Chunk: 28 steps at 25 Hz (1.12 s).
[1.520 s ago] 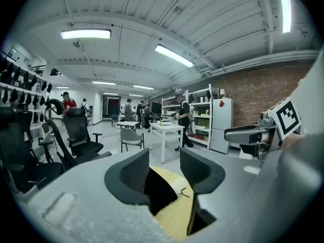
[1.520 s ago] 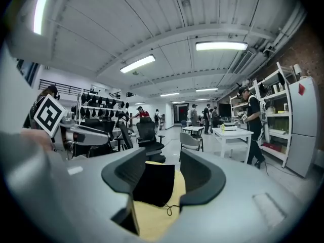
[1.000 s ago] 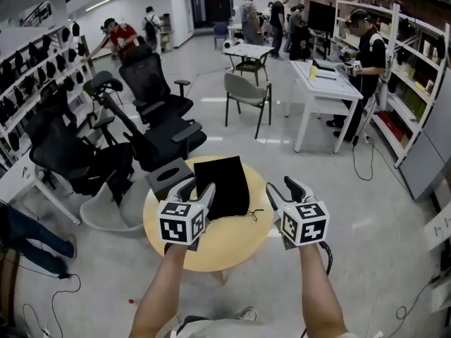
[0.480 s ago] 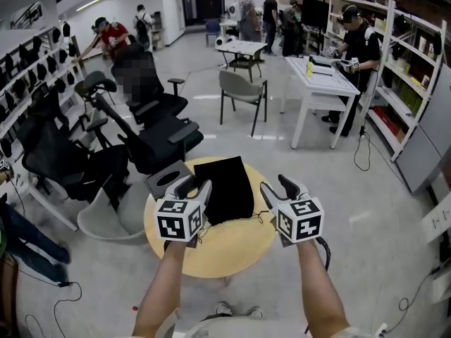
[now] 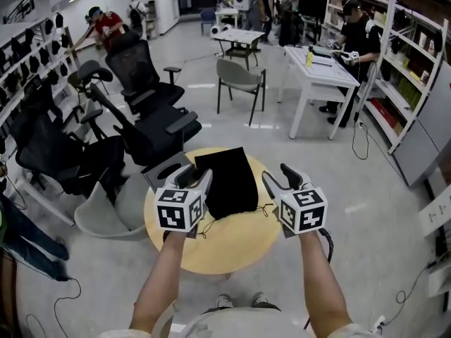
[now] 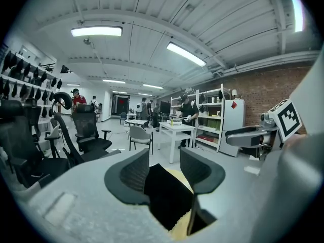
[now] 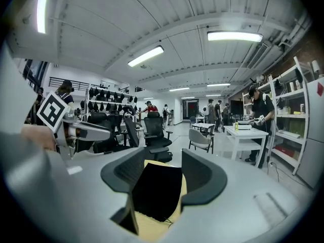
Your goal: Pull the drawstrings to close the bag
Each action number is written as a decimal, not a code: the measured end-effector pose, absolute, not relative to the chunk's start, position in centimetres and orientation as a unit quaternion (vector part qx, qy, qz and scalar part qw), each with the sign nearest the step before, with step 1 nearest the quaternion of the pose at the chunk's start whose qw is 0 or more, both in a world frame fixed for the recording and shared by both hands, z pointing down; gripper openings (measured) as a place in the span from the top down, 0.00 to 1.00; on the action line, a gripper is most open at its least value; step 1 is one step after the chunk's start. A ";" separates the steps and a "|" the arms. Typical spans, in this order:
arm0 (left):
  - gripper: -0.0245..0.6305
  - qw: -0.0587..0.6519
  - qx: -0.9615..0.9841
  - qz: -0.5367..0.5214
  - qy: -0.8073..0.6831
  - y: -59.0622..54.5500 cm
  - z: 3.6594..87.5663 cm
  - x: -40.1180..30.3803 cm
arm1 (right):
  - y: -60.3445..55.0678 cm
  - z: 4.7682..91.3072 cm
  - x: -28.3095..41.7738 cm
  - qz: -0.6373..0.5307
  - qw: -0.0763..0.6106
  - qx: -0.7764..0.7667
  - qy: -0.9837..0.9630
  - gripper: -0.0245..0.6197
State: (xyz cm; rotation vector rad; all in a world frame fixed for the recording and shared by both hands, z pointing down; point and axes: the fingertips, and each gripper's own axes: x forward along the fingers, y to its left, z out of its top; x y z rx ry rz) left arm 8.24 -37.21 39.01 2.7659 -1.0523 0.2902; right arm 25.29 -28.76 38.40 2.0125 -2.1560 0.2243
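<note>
Our left tongs (image 5: 194,177) hover spread over the round yellow table (image 5: 225,248), gripping nothing. Between the two tools the black bag (image 5: 224,182) lies flat on the table (its thin cords (image 5: 262,210) trail from the near edge). Our right tongs (image 5: 279,177) hang spread too, empty, just right of the bag.

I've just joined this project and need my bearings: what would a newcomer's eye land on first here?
A flat black bag lies mid-frame on a round yellow table. Just nearer the person, the left gripper and right gripper hover either side of its near edge, tongs open and empty. Black office chairs crowd the floor beyond the table's left side.
</note>
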 end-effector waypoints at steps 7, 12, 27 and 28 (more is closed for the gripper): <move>0.66 0.091 0.923 0.109 -0.358 -37.2 40.6 9.1 | -29.2 40.1 26.2 0.083 0.109 0.660 -0.739 0.60; 0.66 0.096 0.920 0.129 -0.358 -37.2 42.3 10.2 | -29.8 41.6 27.3 0.093 0.131 0.641 -0.751 0.60; 0.66 0.123 0.908 0.204 -0.345 -37.5 49.1 10.8 | -31.6 49.6 27.9 0.144 0.209 0.567 -0.783 0.60; 0.66 0.125 0.907 0.211 -0.342 -37.4 49.7 10.8 | -31.6 50.2 28.0 0.146 0.216 0.562 -0.785 0.60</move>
